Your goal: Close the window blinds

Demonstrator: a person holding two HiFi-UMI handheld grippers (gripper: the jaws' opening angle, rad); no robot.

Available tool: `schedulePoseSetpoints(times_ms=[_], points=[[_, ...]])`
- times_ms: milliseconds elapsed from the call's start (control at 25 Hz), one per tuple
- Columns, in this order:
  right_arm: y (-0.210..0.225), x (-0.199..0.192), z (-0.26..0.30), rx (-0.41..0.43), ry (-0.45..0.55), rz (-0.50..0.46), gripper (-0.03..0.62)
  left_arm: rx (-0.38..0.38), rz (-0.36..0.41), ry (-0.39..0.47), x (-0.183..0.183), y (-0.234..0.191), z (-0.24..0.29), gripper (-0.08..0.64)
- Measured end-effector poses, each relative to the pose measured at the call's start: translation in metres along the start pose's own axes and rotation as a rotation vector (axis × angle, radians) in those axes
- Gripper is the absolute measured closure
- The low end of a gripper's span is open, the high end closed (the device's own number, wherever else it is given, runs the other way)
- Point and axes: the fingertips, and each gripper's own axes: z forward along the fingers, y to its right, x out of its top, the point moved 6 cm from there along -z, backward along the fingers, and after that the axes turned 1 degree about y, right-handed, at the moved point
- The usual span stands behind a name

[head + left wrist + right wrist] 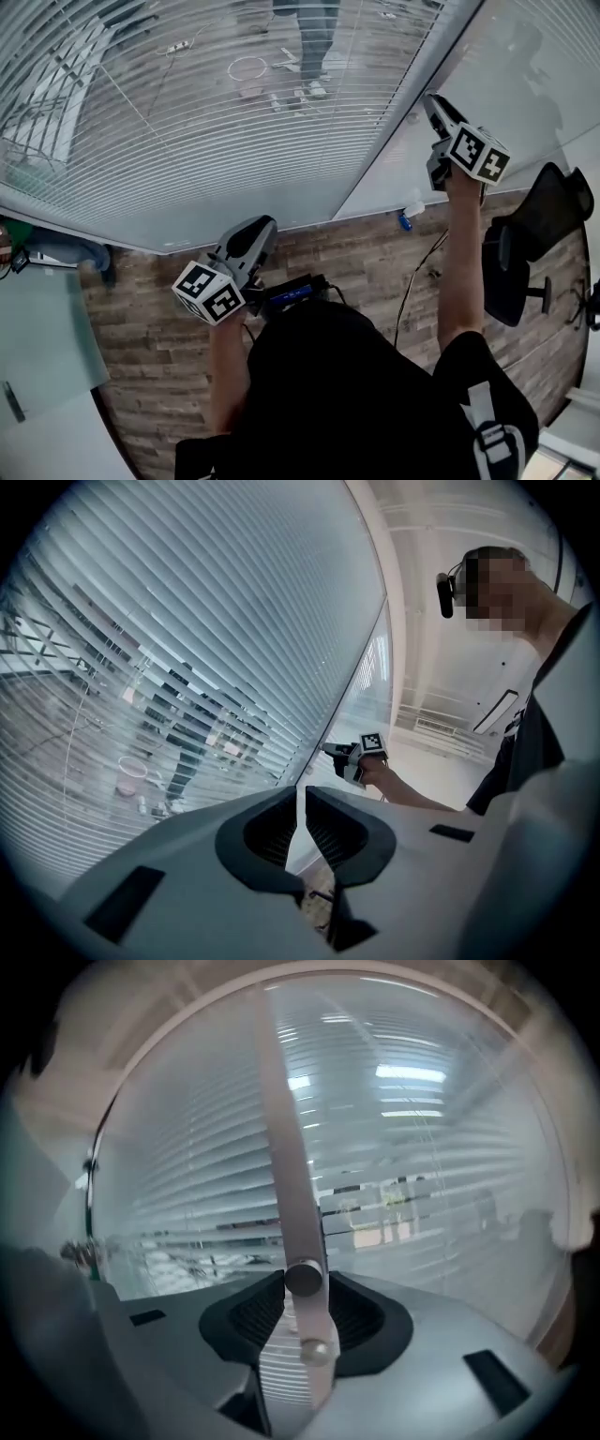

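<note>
Step in hand, as we read it: twisting the tilt wand. The right claw is clamped on the wand, which hangs at the right edge of the blinds, far right and high up beside the window frame. We can see through the slats to the far side, so we judge they are not closed yet.

To do it well, we roll the wrist about the wand's own line, grip firmly so the rod does not slip in the pads, and do not pull it sideways. We stop once the slats overlap flat.

The left claw sits low and near, jaws nearly together, with nothing between them.

Counts: 2 claws, 1 wand, 1 office chair on the right, 1 person beyond the glass.
</note>
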Motion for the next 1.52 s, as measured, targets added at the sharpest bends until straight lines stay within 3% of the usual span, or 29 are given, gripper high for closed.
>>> schedulePoseSetpoints(times_ms=[120,240,520,640,760,840,1040,1160,1240,1280,1320,1520], points=[[-0.008,-0.006,-0.001,-0.122,-0.052,-0.375,0.448,-0.009,0.003,-0.008,0.002,0.0,0.004,0.523],[-0.019,-0.016,-0.002,-0.171,-0.092,-0.604,0.445,0.002,0.001,-0.02,-0.001,0.0,0.001,0.523],[-0.027,-0.007,0.0,-0.252,-0.089,-0.818,0.445,0.011,-0.009,-0.021,-0.003,-0.002,0.001,0.523],[-0.029,-0.002,0.007,-0.253,-0.102,-0.84,0.446,0.013,-0.002,-0.023,0.001,0.001,0.002,0.522],[-0.023,0.002,0.008,-0.241,-0.117,-0.737,0.463,0.005,0.004,-0.013,0.003,0.001,0.003,0.523],[-0.016,0.005,0.009,-0.207,-0.108,-0.559,0.463,0.006,0.005,-0.004,0.003,-0.001,0.002,0.522],[-0.002,0.008,0.009,-0.056,-0.073,0.02,0.463,0.015,-0.002,0.005,0.002,0.0,-0.003,0.522],[0.004,0.01,0.009,0.024,-0.045,0.25,0.463,0.012,-0.002,0.007,0.004,0.001,-0.003,0.523],[0.008,0.01,0.01,0.069,-0.019,0.33,0.463,0.009,-0.003,0.006,0.003,0.0,-0.002,0.523],[0.008,0.008,0.01,0.074,-0.006,0.31,0.463,0.007,-0.004,0.003,0.001,-0.001,-0.002,0.522],[0.007,0.006,0.008,0.054,0.001,0.228,0.462,0.008,-0.006,-0.001,-0.002,-0.002,-0.002,0.522],[-0.017,-0.006,0.001,-0.23,-0.073,-0.6,0.448,0.023,-0.015,-0.011,-0.004,-0.001,-0.006,0.522]])
